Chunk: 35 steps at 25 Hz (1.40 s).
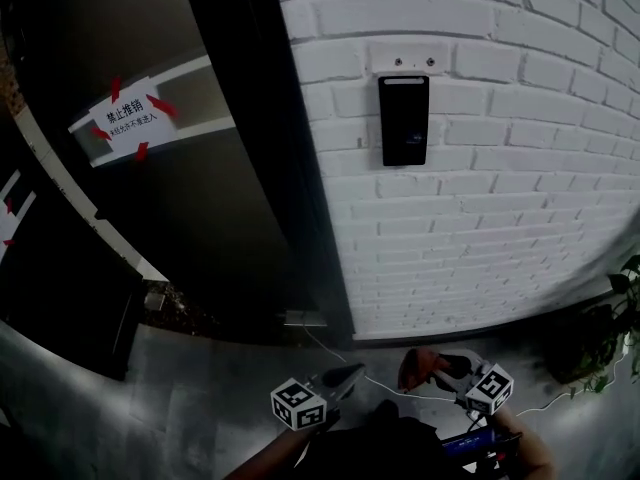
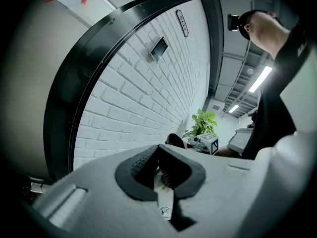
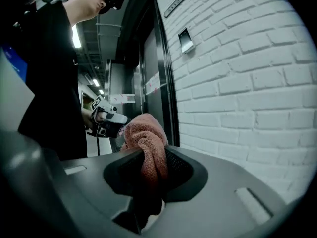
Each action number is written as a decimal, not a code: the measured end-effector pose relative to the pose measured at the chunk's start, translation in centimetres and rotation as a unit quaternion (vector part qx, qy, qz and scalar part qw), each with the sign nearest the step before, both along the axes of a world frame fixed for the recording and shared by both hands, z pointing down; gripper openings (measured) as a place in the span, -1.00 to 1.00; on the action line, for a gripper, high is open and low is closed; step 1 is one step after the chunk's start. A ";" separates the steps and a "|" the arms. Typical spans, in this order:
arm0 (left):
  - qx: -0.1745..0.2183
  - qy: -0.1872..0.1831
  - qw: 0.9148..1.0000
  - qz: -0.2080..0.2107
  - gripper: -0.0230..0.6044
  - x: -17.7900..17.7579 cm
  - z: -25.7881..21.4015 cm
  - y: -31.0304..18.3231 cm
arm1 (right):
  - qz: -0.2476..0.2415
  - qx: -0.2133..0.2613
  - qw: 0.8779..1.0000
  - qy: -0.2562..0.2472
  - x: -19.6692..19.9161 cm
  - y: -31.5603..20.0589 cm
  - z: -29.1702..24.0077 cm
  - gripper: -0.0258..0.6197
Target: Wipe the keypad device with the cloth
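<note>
The keypad device [image 1: 404,120] is a black upright panel on the white brick wall [image 1: 500,198], well above both grippers. It shows small in the left gripper view [image 2: 159,48] and in the right gripper view [image 3: 185,39]. My right gripper [image 1: 440,364] is held low near the floor, shut on a pink cloth [image 1: 421,365]. The cloth [image 3: 147,143] bulges out above the jaws of that gripper [image 3: 148,155]. My left gripper [image 1: 352,373] hangs beside it to the left, and its jaws [image 2: 158,148] meet at the tips with nothing between them.
A dark door frame [image 1: 290,168] stands left of the brick wall, with a paper notice [image 1: 125,120] taped on beside it. A thin white cable [image 1: 375,380] lies on the grey floor. A potted plant [image 1: 612,318] stands at the right.
</note>
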<state>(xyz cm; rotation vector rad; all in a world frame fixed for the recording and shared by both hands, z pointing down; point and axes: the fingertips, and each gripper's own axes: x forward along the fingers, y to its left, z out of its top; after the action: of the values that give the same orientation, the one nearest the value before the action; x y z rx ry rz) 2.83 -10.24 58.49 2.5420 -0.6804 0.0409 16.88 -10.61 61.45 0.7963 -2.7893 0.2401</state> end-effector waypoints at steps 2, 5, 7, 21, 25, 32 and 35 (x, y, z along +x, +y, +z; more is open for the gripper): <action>0.003 -0.003 1.000 0.005 -0.92 -0.9 0.2 1.6 | 0.029 -0.025 0.999 -0.025 -0.3 2.6 1.1 -0.64; -0.001 -0.005 1.000 0.018 -0.92 -2.0 0.8 4.5 | 0.069 -0.037 0.996 -0.053 -1.3 5.5 1.1 -0.64; -0.005 -0.005 1.000 0.028 -0.92 -2.6 1.3 6.7 | 0.089 -0.038 0.993 -0.066 -1.9 7.2 0.5 -0.64; -0.007 0.000 0.997 0.082 -0.92 -3.0 2.7 15.5 | 0.141 -0.021 0.986 -0.089 -4.9 17.0 0.4 -0.65; -0.005 0.000 0.996 0.089 -0.92 -1.8 2.7 16.1 | 0.142 -0.017 0.985 -0.100 -4.8 17.5 0.0 -0.65; -0.010 -0.003 0.996 0.089 -0.92 1.1 2.7 15.9 | 0.133 -0.019 0.985 -0.104 -3.3 16.8 -0.4 -0.65; -0.002 -0.002 0.996 0.094 -0.91 3.1 2.3 15.6 | 0.131 -0.019 0.985 -0.111 -2.2 16.6 -0.4 -0.65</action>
<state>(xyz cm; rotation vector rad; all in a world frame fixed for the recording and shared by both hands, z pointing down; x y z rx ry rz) 5.93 5.31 60.78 2.5949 -0.4393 0.1123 14.64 6.03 61.01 1.1954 -2.8651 0.4525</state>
